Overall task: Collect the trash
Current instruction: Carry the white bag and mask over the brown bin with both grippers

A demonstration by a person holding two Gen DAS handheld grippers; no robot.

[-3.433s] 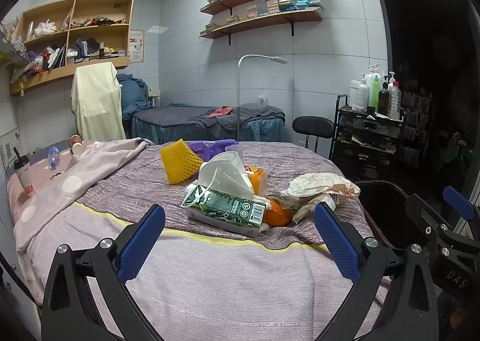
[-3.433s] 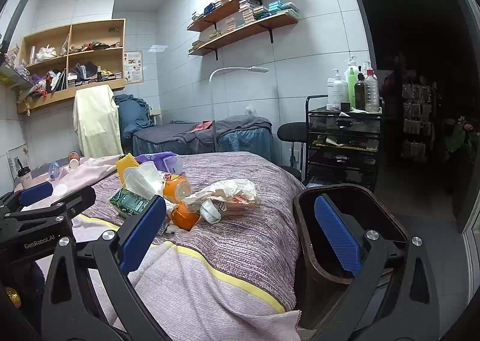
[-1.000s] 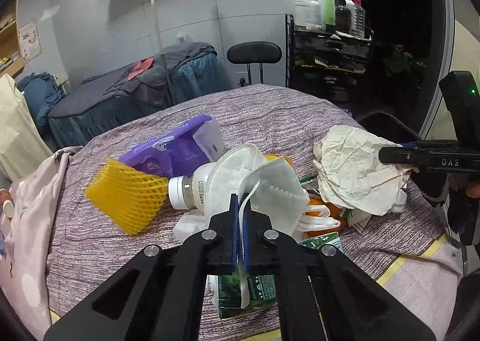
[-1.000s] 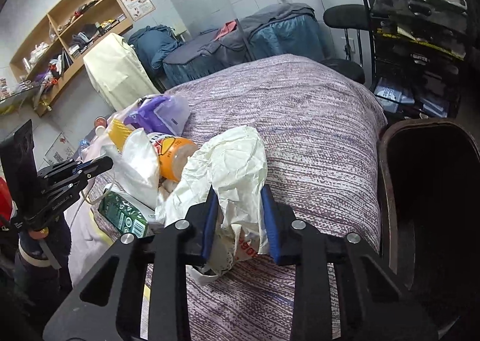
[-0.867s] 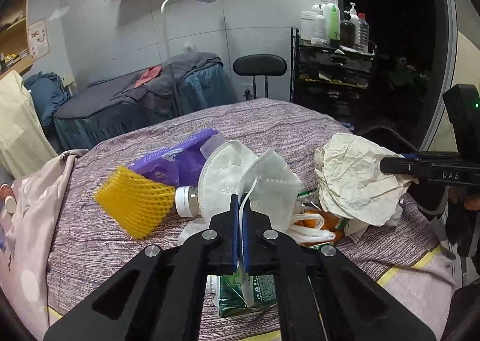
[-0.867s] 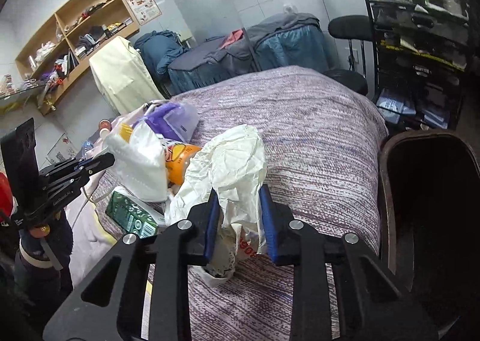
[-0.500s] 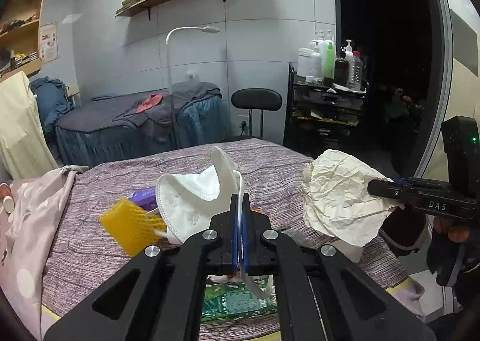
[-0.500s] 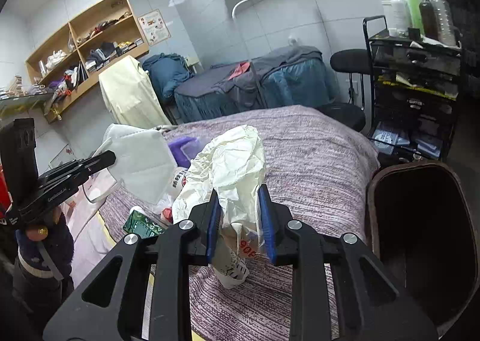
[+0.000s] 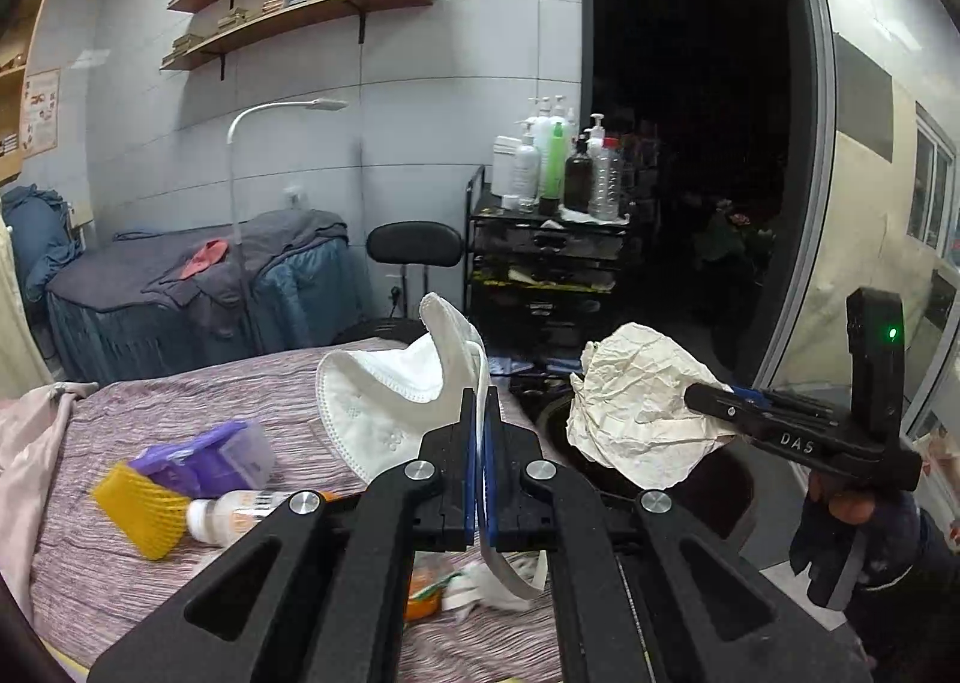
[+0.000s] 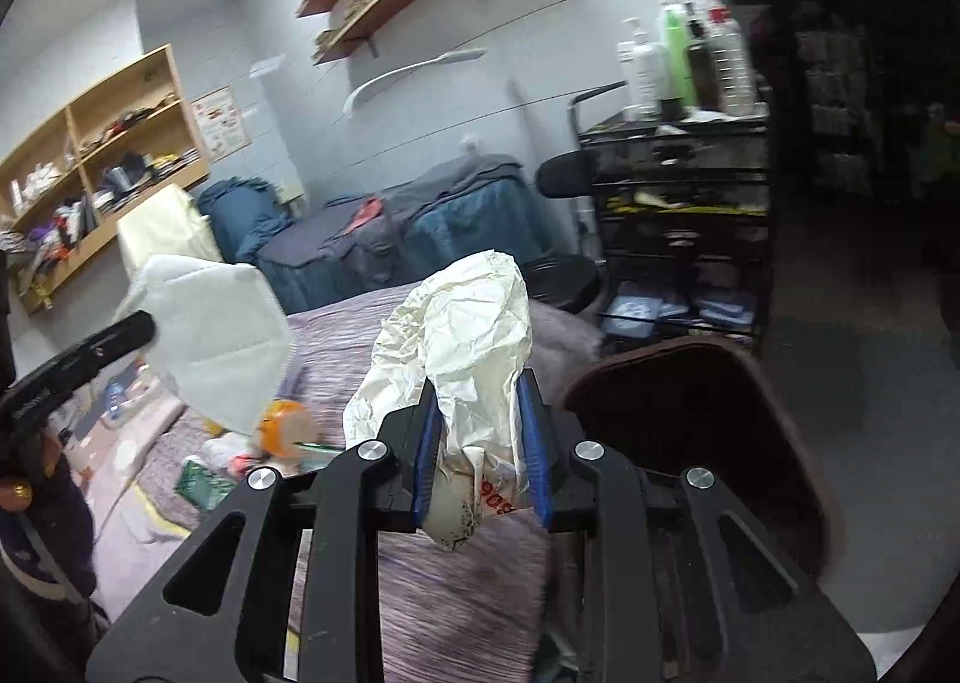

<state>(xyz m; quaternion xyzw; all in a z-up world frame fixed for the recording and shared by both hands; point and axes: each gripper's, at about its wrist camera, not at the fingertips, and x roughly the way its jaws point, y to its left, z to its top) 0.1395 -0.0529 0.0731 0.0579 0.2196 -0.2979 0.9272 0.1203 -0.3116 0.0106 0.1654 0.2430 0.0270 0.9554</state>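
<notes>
My left gripper [image 9: 480,431] is shut on the strap of a white face mask [image 9: 384,401], held up above the bed; the mask also shows in the right wrist view [image 10: 210,347]. My right gripper [image 10: 480,443] is shut on a crumpled cream paper wrapper [image 10: 462,335], held in the air just left of the dark bin [image 10: 696,431]; the wrapper also shows in the left wrist view [image 9: 636,419]. On the purple bedspread [image 9: 240,395] lie a yellow foam net [image 9: 144,509], a purple pack [image 9: 204,455], a small bottle [image 9: 234,509] and an orange item [image 10: 285,431].
A black trolley [image 9: 546,257] with bottles stands behind the bin, with a black stool [image 9: 414,245] beside it. A second bed [image 9: 180,287] and a floor lamp [image 9: 240,191] are behind. A green carton [image 10: 201,476] lies near the bed's front edge.
Both grippers closed on their items, lifted them off the bed and swung right toward the bin. The mask and the wrapper now hang in the air.
</notes>
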